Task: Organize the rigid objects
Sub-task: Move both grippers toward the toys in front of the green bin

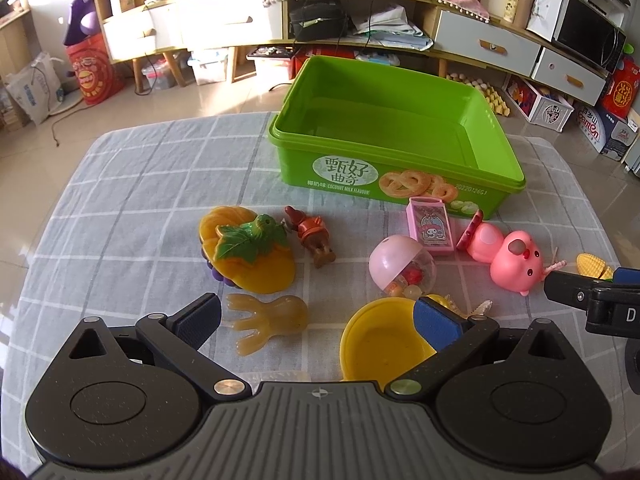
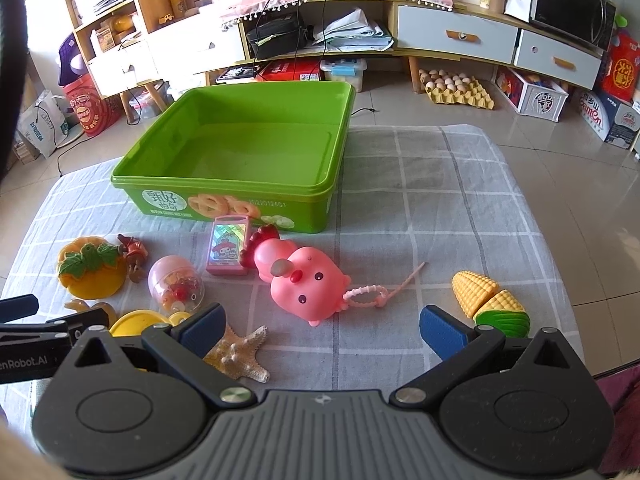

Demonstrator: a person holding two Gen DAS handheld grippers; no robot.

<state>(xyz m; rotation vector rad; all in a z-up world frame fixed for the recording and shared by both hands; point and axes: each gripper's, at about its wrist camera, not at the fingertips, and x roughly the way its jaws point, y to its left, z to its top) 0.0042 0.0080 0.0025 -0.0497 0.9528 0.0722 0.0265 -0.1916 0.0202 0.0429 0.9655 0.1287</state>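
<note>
Green cookie box, lid off, nothing inside, sits at far side of checked cloth. Toys lie loose in front: pink pig on its side, pink card case touching box front, corn split in two, pumpkin, capsule ball, starfish.

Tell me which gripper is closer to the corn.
Right. The right gripper hangs open with the corn just beyond its right finger. The left gripper sits farther off, over the yellow bowl, with the corn at the far right edge of its view.
</note>
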